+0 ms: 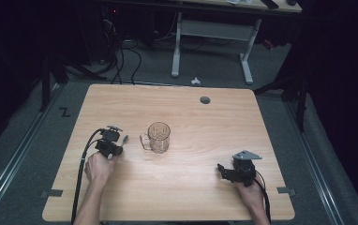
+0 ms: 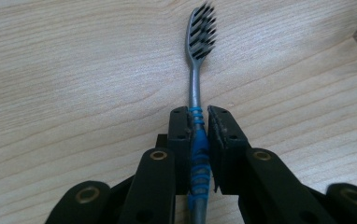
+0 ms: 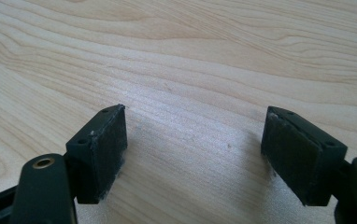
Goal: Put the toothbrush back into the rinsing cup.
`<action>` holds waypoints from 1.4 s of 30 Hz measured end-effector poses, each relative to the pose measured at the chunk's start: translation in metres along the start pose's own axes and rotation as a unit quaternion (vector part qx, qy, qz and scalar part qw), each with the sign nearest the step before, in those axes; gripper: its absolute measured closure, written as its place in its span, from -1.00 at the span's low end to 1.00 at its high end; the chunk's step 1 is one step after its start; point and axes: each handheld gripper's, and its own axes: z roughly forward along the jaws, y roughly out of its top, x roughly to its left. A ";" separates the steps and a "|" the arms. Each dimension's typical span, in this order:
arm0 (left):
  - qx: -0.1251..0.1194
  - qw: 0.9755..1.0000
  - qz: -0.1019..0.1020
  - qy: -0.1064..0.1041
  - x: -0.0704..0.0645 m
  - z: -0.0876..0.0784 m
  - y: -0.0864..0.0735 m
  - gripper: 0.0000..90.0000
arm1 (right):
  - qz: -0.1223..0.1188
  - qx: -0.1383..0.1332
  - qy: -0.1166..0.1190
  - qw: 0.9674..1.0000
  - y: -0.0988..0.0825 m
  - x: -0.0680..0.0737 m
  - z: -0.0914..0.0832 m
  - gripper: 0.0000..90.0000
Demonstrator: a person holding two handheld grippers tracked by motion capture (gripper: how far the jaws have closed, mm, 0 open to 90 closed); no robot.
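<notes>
Left gripper view: your left gripper (image 2: 199, 126) clamps the toothbrush (image 2: 198, 70) handle flat on the table (image 2: 74, 70), glass mug (image 1: 158, 137) nearby; right gripper (image 3: 195, 140) jaws wide, holding nothing.

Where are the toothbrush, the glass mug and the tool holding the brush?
toothbrush (image 2: 201, 30): left gripper view, on its bristle head.
glass mug (image 1: 159, 137): high view, on its clear wall.
left tool (image 2: 199, 122): left gripper view, between its tips, clamped on the handle.

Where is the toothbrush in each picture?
High view: the toothbrush pokes out of the left gripper, left of the mug.
Left gripper view: middle, handle pinched between the jaws, bristles at the top.
Right gripper view: wooden table between open jaws.
Shared landmark: the table.
</notes>
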 end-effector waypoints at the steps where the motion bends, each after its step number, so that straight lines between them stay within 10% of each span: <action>1: 0.000 1.000 0.001 0.000 0.000 0.000 0.000 0.77 | 0.000 0.000 0.000 1.000 0.000 0.000 0.000 -0.49; 42: -0.088 0.996 -0.002 -0.034 -0.002 -0.045 -0.004 0.78 | 0.001 0.001 0.000 1.000 0.000 0.000 0.000 -0.49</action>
